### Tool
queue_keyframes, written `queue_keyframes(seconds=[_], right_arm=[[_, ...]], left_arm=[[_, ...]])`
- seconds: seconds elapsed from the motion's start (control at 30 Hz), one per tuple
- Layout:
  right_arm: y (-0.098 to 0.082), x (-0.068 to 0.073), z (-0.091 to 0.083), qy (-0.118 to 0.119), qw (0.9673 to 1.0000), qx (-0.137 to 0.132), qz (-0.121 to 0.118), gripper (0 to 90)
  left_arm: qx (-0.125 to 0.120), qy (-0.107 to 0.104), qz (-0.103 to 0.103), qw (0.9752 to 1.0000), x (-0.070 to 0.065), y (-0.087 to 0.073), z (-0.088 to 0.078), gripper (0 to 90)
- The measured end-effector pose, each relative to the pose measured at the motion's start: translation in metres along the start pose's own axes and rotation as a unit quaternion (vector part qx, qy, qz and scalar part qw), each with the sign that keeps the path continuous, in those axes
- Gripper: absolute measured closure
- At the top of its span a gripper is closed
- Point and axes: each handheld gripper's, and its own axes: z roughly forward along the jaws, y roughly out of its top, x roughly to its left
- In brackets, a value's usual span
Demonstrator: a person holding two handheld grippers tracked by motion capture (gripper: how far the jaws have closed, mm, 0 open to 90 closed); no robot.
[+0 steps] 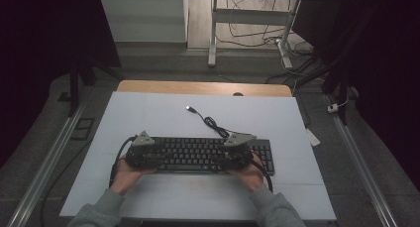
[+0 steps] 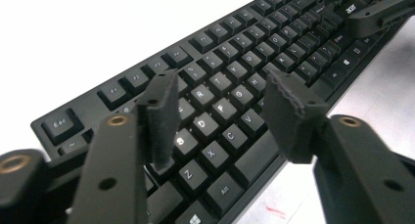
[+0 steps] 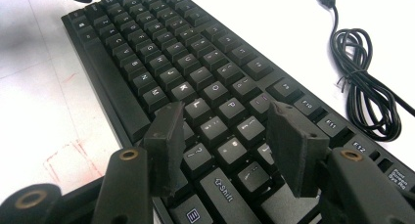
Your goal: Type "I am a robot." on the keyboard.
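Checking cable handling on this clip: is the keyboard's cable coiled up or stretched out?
Mostly coiled. The cable lies bundled in loops on the white table behind the keyboard, with a short free run to the plug.

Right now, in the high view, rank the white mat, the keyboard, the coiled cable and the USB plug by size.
1. White mat
2. Keyboard
3. Coiled cable
4. USB plug
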Motion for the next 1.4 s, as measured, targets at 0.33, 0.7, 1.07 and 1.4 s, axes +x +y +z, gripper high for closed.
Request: queue_keyframes(seconds=[0.33,0.7,1.07,1.4], right_arm=[[-0.004,-0.002,-0.007,-0.002,0.9999,-0.013,0.001,48.7],[-0.004,-0.005,-0.012,-0.007,0.9998,-0.020,0.004,48.8],[0.008,-0.003,-0.005,0.000,0.9997,-0.023,0.002,48.3],[0.019,-0.001,0.012,0.004,1.0000,-0.008,-0.001,50.2]], left_arm=[[0.008,-0.001,0.001,1.0000,0.000,-0.002,-0.001,40.4],[0.010,0.004,-0.001,0.9999,0.001,-0.003,-0.001,39.1],[0.016,0.008,0.006,0.9998,-0.002,-0.003,0.001,38.3],[0.019,0.009,0.012,0.9997,-0.003,-0.003,0.003,38.1]])
